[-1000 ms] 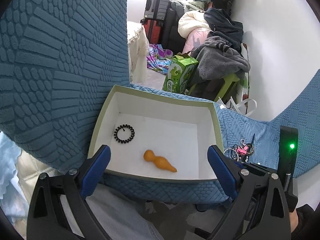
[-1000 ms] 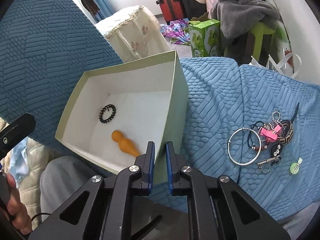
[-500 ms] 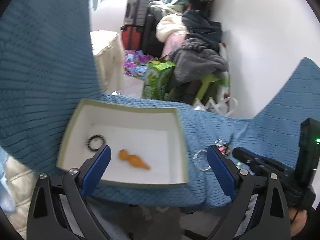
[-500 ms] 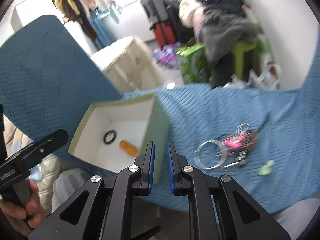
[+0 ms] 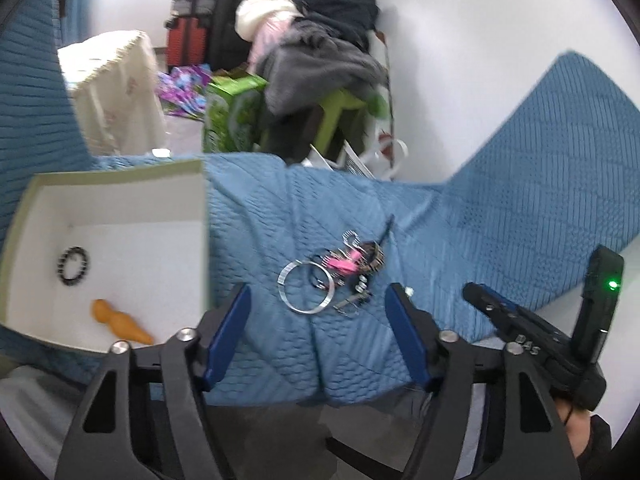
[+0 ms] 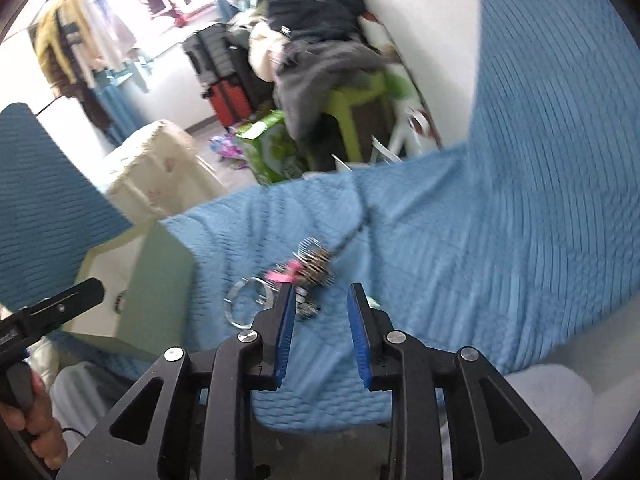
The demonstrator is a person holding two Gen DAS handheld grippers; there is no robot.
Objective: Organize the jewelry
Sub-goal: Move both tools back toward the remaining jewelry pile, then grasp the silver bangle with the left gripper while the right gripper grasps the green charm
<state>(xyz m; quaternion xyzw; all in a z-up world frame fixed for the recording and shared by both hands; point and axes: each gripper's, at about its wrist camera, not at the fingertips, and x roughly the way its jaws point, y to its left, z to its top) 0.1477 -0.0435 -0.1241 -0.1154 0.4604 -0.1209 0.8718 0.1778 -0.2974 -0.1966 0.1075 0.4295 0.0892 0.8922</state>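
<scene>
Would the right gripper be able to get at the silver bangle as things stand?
Probably yes: the silver bangle lies uncovered on the blue quilt, just ahead-left of the right gripper, whose empty jaws are opening. The jewelry pile touches its far side.

Quilted matt blue cloth cover [image 5: 280, 216]; shiny metal bangle [image 5: 306, 293]; matt paper box [image 5: 120, 176], white inside; glossy orange gourd [image 5: 120, 322]

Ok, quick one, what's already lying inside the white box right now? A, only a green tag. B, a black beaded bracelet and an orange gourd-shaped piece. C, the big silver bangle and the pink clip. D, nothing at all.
B: the left wrist view shows the black beaded bracelet and the orange gourd-shaped piece on the floor of the white box, while the silver bangle and pink clip lie on the blue quilt.
</scene>
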